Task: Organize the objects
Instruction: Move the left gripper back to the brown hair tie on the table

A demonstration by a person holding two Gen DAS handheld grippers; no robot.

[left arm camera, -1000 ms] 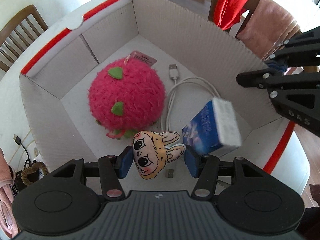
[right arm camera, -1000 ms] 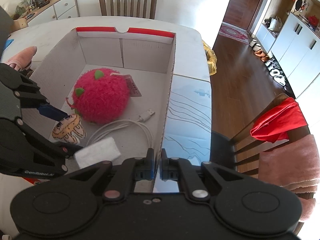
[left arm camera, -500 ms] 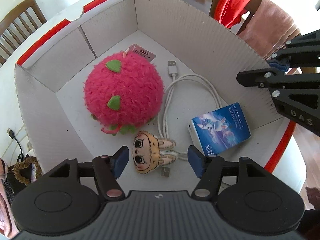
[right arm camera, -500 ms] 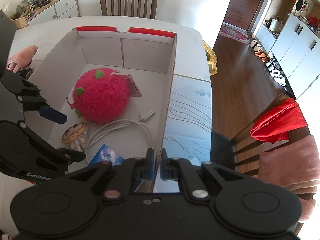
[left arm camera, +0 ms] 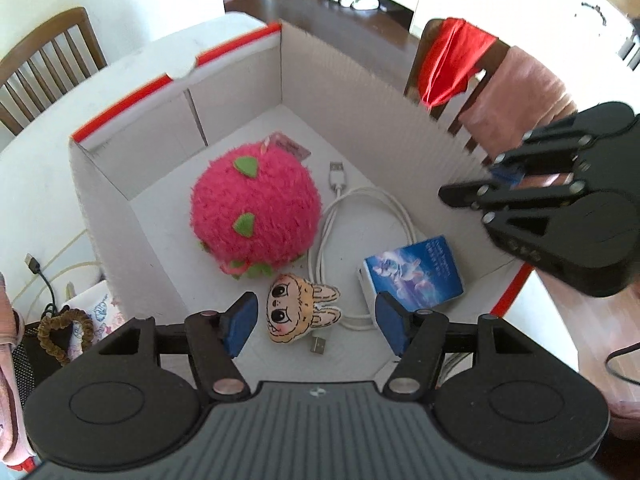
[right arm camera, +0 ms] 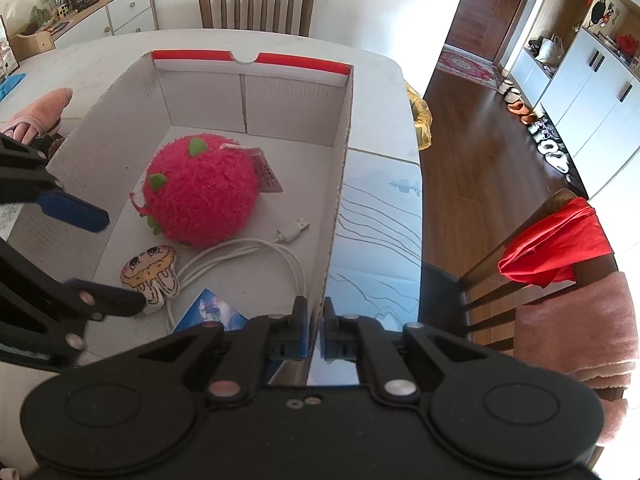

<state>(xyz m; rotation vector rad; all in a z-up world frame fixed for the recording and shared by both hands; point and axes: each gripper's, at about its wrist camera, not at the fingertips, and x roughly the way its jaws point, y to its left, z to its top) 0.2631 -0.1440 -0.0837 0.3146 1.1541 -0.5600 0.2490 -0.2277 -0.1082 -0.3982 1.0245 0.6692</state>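
An open cardboard box [left arm camera: 360,112] with red rim strips holds a fuzzy pink plush ball [left arm camera: 256,208], a coiled white USB cable [left arm camera: 360,208], a small bunny-eared doll [left arm camera: 300,308] and a blue tissue pack [left arm camera: 416,272] lying flat. My left gripper [left arm camera: 316,324] hovers open above the doll, holding nothing. My right gripper [right arm camera: 316,328] is shut on the top edge of the box's right wall [right arm camera: 336,200]. In the right wrist view the left gripper [right arm camera: 116,260] reaches in from the left over the doll [right arm camera: 150,270].
The box stands on a white table [right arm camera: 384,92]. A glossy printed sheet [right arm camera: 376,240] lies right of the box. A chair [left arm camera: 472,92] draped with red and pink cloth stands close by. A dark cable [left arm camera: 40,276] and a brown scrunchie [left arm camera: 64,332] lie left of the box.
The blue tissue pack, tumbling beside the left gripper a second ago, now lies flat in the box. The left gripper's jaws widened and it rose. The right gripper stayed put.
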